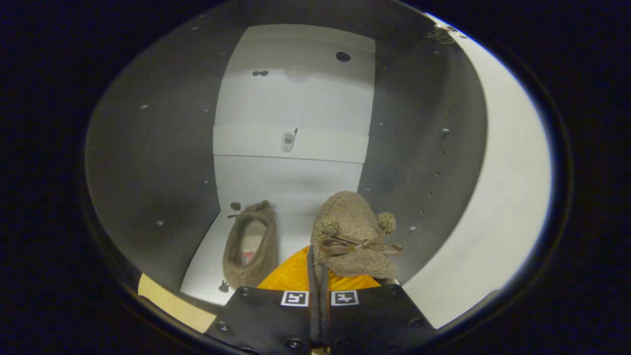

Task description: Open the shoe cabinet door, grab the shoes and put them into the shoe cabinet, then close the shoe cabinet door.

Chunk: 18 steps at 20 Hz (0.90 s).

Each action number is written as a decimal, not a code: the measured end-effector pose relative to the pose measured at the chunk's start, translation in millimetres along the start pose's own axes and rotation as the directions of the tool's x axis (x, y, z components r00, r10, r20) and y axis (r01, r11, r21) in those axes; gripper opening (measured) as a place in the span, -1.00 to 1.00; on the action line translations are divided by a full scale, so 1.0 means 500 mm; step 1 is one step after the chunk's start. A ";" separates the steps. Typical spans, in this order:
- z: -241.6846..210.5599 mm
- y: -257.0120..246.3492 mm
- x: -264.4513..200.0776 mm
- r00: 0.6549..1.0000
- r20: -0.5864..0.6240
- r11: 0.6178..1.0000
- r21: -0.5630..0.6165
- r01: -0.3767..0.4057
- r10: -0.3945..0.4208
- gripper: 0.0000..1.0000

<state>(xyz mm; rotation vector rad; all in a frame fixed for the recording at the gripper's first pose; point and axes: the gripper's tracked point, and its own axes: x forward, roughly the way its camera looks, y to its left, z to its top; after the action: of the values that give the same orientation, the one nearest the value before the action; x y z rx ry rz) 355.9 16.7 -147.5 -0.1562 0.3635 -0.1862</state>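
Two brown fuzzy shoes are seen inside the shoe cabinet, whose dark grey side walls rise on either hand and whose pale back panel lies straight beyond the fingers. The cabinet door, white on its visible face, is swung wide at the right, with a metal hinge fixed at its upper edge. The pale cabinet floor is bounded by the left wall, the back panel and the right wall; bare floor is left between the left wall and the left shoe, and a narrower strip is left between the two shoes. A tan surface is glimpsed outside the cabinet's front edge, to the left of the gripper.

The gripper is seen with its two black finger plates drawn nearly together, the heel of the right shoe being pinched between them; an orange part of the gripper is visible just behind that heel. This shoe is held toe forward, close to the right wall, with a brown ribbon bow and two pompoms on top. The left shoe is set on the floor, just ahead and left of the fingers, its opening turned upward.

Small printed pictures are scattered on the back panel and floor; no readable writing can be made out. Square black-and-white markers are fixed on each finger plate
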 end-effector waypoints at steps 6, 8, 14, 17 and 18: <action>-0.026 0.013 0.180 0.996 -0.078 0.999 0.002 -0.046 0.046 -0.95; -0.046 0.018 0.212 0.992 -0.112 0.998 0.008 -0.059 0.059 -0.95; -0.087 0.041 0.243 0.981 -0.171 0.996 0.000 -0.094 0.093 -0.95; -0.093 0.042 0.249 0.978 -0.184 0.996 0.014 -0.093 0.094 -0.94; -0.091 0.042 0.248 0.980 -0.180 0.996 0.008 -0.089 0.089 -0.93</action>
<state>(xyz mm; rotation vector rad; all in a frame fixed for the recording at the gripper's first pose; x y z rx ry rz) 456.0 5.7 -235.1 -0.1235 0.5502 -0.1115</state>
